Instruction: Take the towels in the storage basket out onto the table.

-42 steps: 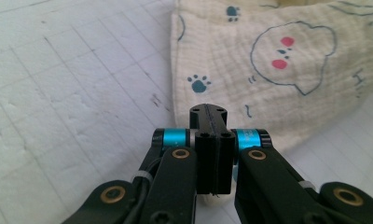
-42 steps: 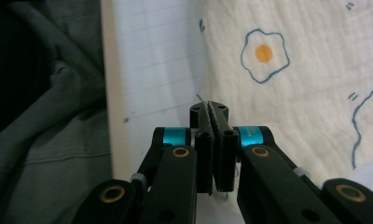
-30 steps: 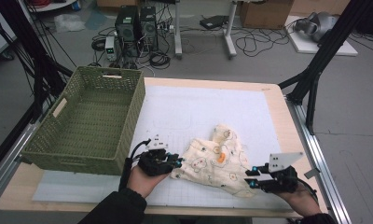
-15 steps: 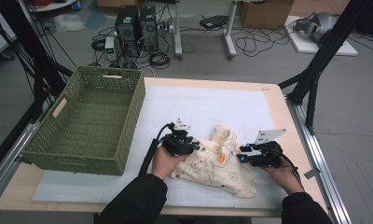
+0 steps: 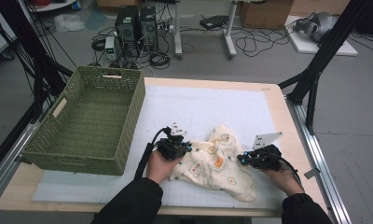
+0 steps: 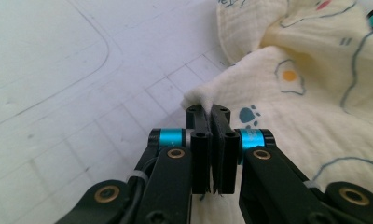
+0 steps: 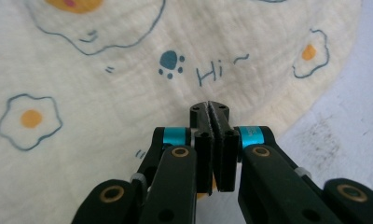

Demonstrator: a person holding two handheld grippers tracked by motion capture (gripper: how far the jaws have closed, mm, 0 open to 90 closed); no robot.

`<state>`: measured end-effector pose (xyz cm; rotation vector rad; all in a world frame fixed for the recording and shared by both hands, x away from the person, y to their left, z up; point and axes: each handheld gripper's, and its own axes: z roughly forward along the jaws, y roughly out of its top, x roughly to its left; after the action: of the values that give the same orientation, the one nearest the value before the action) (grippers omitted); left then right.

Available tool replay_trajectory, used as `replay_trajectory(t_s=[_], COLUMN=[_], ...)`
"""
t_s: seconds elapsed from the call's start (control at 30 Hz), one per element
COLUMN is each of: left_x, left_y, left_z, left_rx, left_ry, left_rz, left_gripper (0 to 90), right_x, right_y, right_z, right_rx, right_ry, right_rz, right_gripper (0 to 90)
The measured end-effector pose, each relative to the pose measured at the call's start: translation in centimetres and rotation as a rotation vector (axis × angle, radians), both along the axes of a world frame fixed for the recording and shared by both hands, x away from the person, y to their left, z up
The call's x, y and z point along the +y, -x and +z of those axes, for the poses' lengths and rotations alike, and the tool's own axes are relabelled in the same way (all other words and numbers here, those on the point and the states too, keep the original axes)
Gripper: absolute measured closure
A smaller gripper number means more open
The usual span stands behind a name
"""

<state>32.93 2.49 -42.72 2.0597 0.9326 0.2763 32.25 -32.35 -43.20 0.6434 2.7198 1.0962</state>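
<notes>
Cloth [image 5: 212, 161], egg-print: left gripper [image 6: 211, 112] jaws just closed, pinching an edge tip; right gripper [image 7: 210, 108] likewise, clamped on fabric; grasp step; next, likely lift and spread.

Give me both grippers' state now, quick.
Left gripper: fingers just closed, pinching the cloth at its edge.
Right gripper: fingers just closed, pinching the cloth.
</notes>
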Motion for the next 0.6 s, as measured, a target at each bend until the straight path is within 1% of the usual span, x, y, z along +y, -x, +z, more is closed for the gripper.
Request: replay_trajectory(t_s=[0.03,0.07,0.17,0.2,0.23,0.3,0.33,0.37,0.4,0.43,0.5,0.53,0.57,0.6], left_x=[0.5,0.9,2.2,2.6,3.0,3.4,3.6,3.7,3.9,4.0,3.9,3.7,3.5,3.2], left_y=[0.4,0.8,1.7,2.0,2.3,2.7,2.8,2.8,2.6,2.4,1.9,1.6,1.3,1.0], left_z=[0.1,0.2,0.3,0.2,0.1,-0.3,-0.3,-0.2,0.1,0.3,1.0,1.3,1.5,1.6], left_rx=[-0.005,-0.009,0.004,0.022,0.041,0.08,0.079,0.072,0.07,0.068,0.053,0.047,0.04,0.035], left_ry=[-0.002,0.007,0.014,0.025,0.035,0.038,0.049,0.066,0.088,0.108,0.123,0.14,0.152,0.142], left_rz=[0.001,0.002,0.006,0.008,0.004,-0.027,-0.038,-0.039,-0.034,-0.032,-0.025,-0.023,-0.031,-0.038], left_gripper=[87.0,87.0,87.0,87.0,86.9,86.6,85.5,81.8,75.2,71.7,64.3,61.7,59.0,56.8], right_x=[-0.1,-0.2,-0.5,-0.5,-0.5,-0.5,-0.3,-0.3,-0.2,-0.1,0.1,0.2,0.3,0.5], right_y=[0.4,0.8,2.0,2.3,2.6,3.1,3.4,3.4,3.3,3.1,2.3,1.7,1.0,0.3], right_z=[0.1,0.2,0.4,0.4,0.4,0.2,0.2,0.3,0.6,1.0,2.0,2.5,2.8,3.1], right_rx=[0.001,-0.003,0.001,0.001,0.01,0.047,0.044,0.04,0.044,0.036,-0.003,-0.01,-0.012,-0.018], right_ry=[-0.003,0.003,0.004,0.013,0.018,0.021,0.032,0.024,0.008,-0.001,-0.013,-0.021,-0.028,-0.038], right_rz=[0.003,0.01,0.022,0.028,0.035,0.06,0.074,0.087,0.084,0.082,0.059,0.045,0.033,0.017], right_gripper=[89.0,89.0,89.1,89.1,89.1,88.9,88.0,82.4,80.2,78.4,74.3,73.2,70.9,68.6])
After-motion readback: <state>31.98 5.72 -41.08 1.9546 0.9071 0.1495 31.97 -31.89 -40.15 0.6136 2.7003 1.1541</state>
